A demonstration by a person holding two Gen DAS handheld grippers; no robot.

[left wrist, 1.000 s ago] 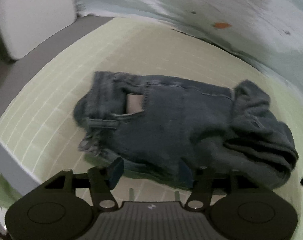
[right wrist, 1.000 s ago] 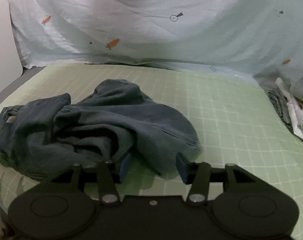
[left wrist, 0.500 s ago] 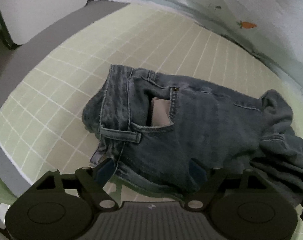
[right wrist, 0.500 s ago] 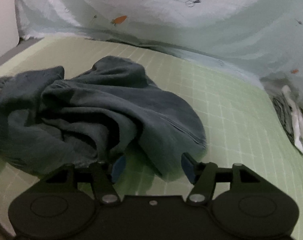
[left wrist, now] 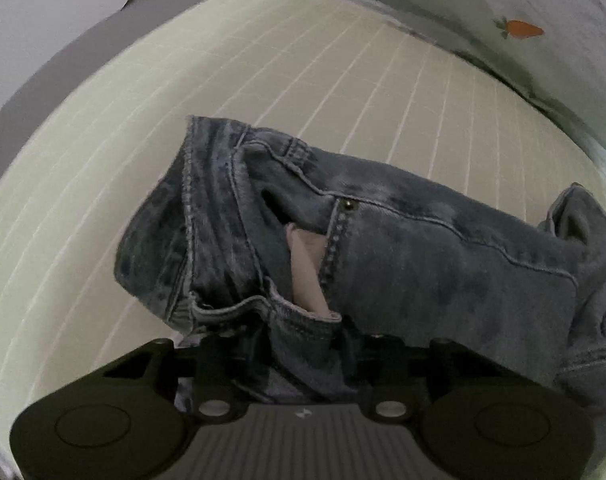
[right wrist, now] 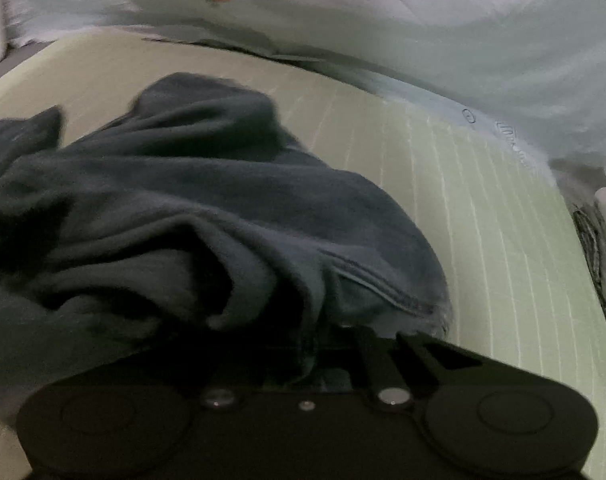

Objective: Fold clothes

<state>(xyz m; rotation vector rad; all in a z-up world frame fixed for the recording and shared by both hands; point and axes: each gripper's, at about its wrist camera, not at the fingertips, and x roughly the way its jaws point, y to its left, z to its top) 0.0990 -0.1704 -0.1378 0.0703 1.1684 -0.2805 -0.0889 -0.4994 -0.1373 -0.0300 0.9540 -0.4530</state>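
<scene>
both tongs have pushed forward into the one crumpled pair of blue denim jeans (left wrist: pixel 403 248) on the pale green gridded mat (left wrist: pixel 103 184). left gripper (left wrist: pixel 293 344) brackets the waistband, right gripper (right wrist: pixel 303 344) the hem; fabric covers both grippers' fingertips, so their opening cannot be told.

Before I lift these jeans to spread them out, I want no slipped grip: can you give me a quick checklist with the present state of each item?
1. Left gripper has denim between its fingers at the waistband: ok.
2. Right gripper has the leg hem between its fingers: ok.
3. Fingers fully closed on cloth: cannot tell, the fabric hides them.
4. Jeans flat: not ok, the legs are bunched.
5. Green grid mat bare beside the jeans: ok.
6. Other clothes pile apart from the jeans: ok.
</scene>
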